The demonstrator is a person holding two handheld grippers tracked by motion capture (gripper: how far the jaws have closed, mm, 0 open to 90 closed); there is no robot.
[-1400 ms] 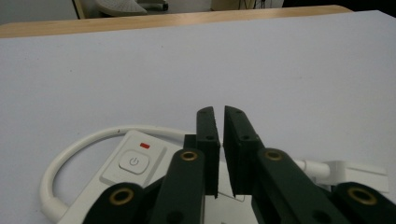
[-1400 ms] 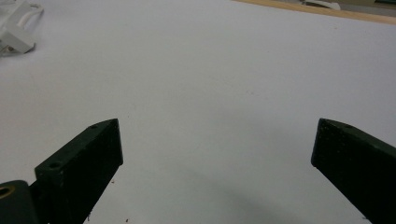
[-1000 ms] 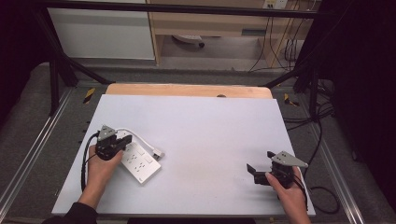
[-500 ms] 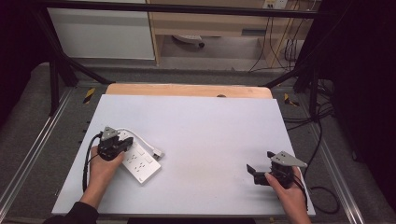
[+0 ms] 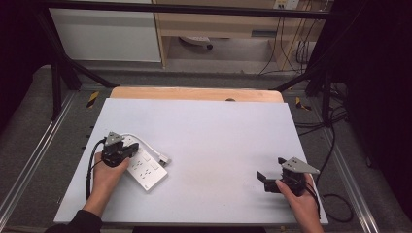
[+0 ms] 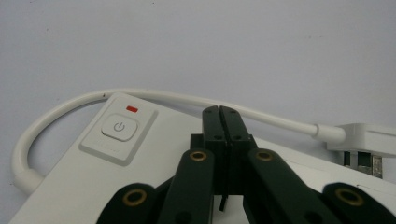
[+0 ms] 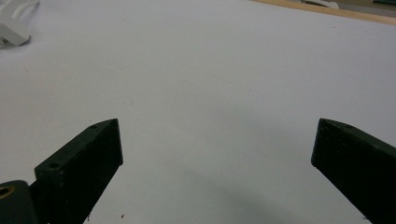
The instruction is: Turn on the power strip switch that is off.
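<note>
A white power strip (image 5: 146, 168) lies flat at the left of the white table (image 5: 214, 131), its cable curling back to a white plug (image 5: 164, 158). My left gripper (image 5: 133, 148) hovers over the strip's switch end with its jaws pressed together and nothing between them. In the left gripper view the shut tips (image 6: 219, 112) sit just right of the power button (image 6: 120, 127) and its red light (image 6: 132, 109), with the cable (image 6: 56, 112) looping behind them to the plug (image 6: 362, 137). My right gripper (image 5: 271, 170) rests near the front right, its jaws wide apart (image 7: 215, 144) over bare table.
A wooden strip (image 5: 194, 93) runs along the table's far edge. Metal rails (image 5: 29, 165) flank both sides, and loose black cables (image 5: 335, 145) lie on the floor to the right. A white end of the power strip set (image 7: 14, 21) peeks into the right gripper view's top left corner.
</note>
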